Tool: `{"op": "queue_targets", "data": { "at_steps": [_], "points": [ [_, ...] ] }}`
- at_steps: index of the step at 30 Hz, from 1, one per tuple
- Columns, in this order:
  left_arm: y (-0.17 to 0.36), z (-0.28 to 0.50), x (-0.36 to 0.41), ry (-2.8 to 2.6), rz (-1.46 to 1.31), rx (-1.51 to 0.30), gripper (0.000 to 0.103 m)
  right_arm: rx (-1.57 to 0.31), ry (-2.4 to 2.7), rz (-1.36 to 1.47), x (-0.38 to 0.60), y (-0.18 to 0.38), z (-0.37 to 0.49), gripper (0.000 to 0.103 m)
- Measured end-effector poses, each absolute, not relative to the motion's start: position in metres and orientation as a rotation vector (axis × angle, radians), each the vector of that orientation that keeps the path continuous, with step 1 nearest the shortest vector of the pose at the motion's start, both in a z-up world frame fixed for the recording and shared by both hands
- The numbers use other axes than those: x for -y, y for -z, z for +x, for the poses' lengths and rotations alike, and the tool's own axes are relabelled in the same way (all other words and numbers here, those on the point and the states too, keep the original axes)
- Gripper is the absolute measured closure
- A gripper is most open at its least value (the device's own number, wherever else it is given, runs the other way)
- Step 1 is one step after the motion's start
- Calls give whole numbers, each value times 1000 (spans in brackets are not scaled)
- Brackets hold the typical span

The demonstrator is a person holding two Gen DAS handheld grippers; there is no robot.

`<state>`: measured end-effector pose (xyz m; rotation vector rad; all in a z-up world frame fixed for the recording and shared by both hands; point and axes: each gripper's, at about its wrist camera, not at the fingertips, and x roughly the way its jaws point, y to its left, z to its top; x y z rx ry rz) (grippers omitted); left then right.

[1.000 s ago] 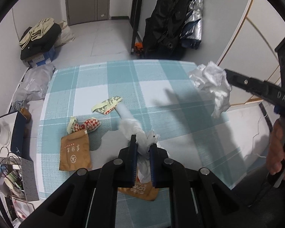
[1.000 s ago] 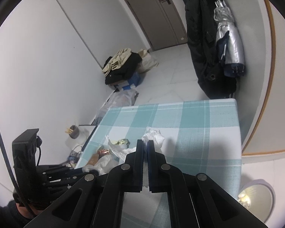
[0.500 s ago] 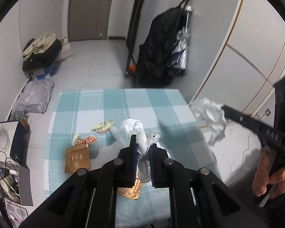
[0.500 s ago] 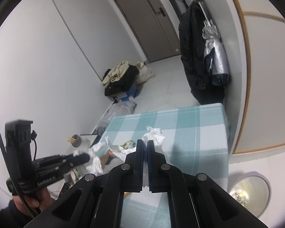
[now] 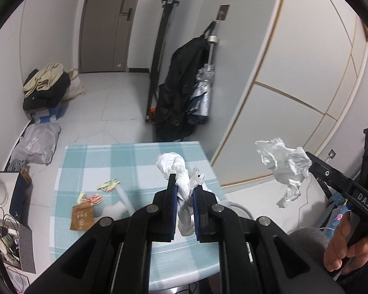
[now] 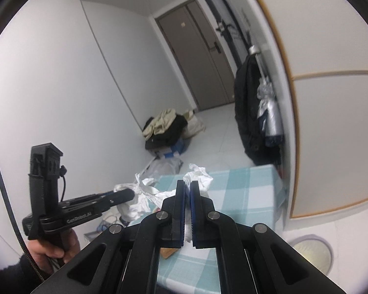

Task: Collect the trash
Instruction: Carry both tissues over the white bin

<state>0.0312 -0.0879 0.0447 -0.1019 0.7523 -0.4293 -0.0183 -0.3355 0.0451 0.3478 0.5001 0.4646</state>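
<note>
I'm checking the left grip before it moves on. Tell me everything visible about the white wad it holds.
The white crumpled tissue wad looks like soft, thin paper, twisted and bunched. It sits pinched between the left gripper fingers, bulging above them and trailing below, lifted clear of the checked tablecloth.

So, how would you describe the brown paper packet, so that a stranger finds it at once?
Look at the table with the teal checked cloth. Near its left edge lies the brown paper packet, flat, just below the small colourful wrappers. It alone is plain brown and rectangular.
</note>
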Motion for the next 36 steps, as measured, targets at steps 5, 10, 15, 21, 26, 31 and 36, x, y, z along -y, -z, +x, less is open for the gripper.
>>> {"op": "queue_targets", "data": {
  "at_steps": [5, 10, 15, 21, 26, 31, 36],
  "points": [
    [-57, 29, 116, 488, -102, -738, 96, -462, -428, 359, 371, -55, -33, 100],
    [-63, 31, 155, 567, -94, -740, 96, -452, -358, 391, 416, -52, -45, 100],
    [-63, 37, 195, 643, -84, -758, 96, -450, -273, 390, 454, -44, -55, 100],
    [-51, 47, 237, 723, -83, -811, 96, -474, -176, 426, 498, -27, -57, 100],
    [-29, 60, 269, 773, -78, -879, 96, -538, -123, 469, 529, 7, -47, 100],
    [8, 80, 294, 770, -77, -1000, 96, -660, -87, 552, 555, 64, -25, 100],
    [53, 96, 311, 736, -55, -1133, 96, -750, -98, 623, 565, 119, -3, 100]
  ]
}}
